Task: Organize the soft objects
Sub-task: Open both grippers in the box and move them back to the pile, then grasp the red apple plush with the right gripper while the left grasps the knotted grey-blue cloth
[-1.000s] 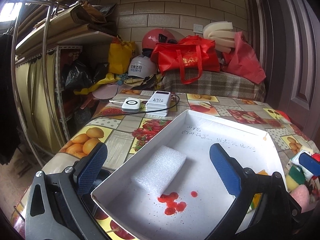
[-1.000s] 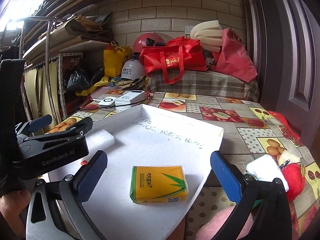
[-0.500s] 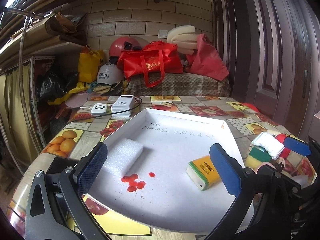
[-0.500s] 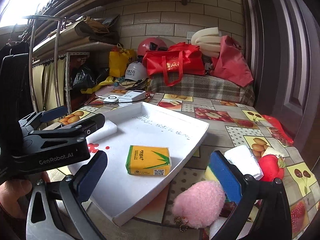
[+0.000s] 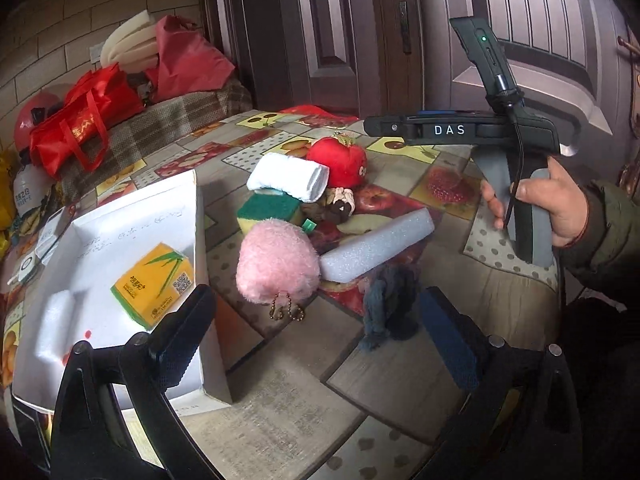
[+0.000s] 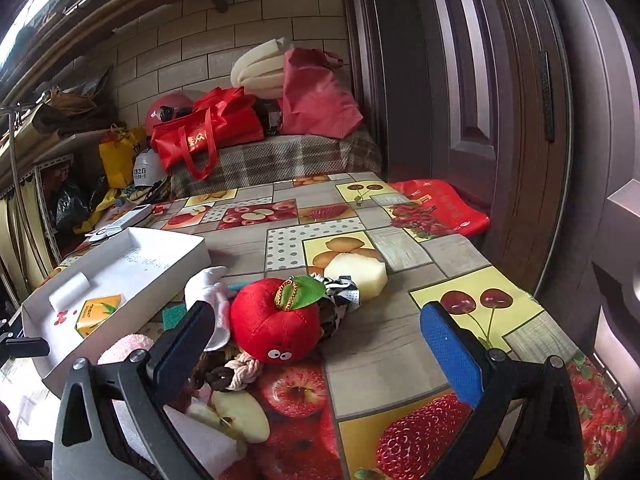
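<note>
Now both tools (image 5: 316,332) (image 6: 320,344) gape (pile (image 5: 280,264) untouched).

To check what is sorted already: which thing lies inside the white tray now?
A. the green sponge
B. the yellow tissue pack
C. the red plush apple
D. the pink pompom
B: the tissue pack lies inside the tray beside a foam block; the others are on the table outside it.
</note>
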{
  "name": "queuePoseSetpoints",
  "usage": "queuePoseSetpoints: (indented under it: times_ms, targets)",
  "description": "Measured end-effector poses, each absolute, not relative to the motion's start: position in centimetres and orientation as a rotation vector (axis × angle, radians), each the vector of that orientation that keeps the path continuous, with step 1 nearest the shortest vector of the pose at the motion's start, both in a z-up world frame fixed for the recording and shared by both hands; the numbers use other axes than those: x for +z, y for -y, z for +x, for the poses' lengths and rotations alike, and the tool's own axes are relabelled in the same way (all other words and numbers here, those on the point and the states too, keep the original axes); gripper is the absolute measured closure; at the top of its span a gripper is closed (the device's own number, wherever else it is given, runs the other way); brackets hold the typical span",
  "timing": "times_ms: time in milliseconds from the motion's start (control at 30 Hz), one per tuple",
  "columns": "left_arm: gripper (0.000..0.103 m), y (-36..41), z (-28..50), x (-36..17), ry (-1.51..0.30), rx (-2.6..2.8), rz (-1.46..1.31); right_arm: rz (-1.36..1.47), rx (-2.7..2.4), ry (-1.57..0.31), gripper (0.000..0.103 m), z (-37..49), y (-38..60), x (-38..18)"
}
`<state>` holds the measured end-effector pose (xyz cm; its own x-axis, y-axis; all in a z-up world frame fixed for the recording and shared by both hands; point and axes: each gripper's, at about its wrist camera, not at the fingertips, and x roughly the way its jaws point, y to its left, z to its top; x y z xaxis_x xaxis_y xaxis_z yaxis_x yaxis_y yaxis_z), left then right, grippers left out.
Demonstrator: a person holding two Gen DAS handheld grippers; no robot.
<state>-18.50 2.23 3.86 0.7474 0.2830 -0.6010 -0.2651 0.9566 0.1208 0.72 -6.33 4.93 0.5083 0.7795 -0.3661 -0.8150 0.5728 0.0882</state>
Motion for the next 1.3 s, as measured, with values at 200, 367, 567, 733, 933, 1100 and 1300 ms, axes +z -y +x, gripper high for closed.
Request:
queuePoseSetpoints:
  times_ms: [200, 367, 567, 733, 933, 1100, 1300]
  targets:
    - [0.026, -0.6, -13.9, 1.9, -0.802, 0.206, 0.032, -0.200, 1.027, -0.473, 0.003, 1.8, 3.7, 3.6]
    - [0.026, -0.6, -12.2, 0.8, -0.857, 0.198, 0.016, -0.255, 1.013, -0.525, 0.004, 2.1, 0.7, 2.9]
    - [0.074, -3.0, -10.8, 0.5, -0.864, 0.223, -0.065, -0.272, 1.038, -0.679, 0.049, 3.6, -1.4, 1.5]
    - [0.076, -2.3, -11.2, 1.2, -0.814, 0.230, -0.022, -0.122, 1.029, -0.616, 0.049, 4.0, 1.6, 2.6]
    - [0.076, -1.0, -14.7, 3.7, -0.609, 0.354, 0.073, 0.040, 0.960, -0.480, 0.049, 3.5, 7.3, 4.1]
    - [0.076, -2.2, -18.1, 5.2, -0.490, 0.509, 0.100, 0.151, 0.955, -0.445, 0.049, 2.7, 10.1, 4.9]
    - [0.076, -6.9, -22.7, 5.6, -0.411, 0.649, -0.053, 0.117, 1.018, -0.376, 0.049, -1.0, 9.4, 5.5]
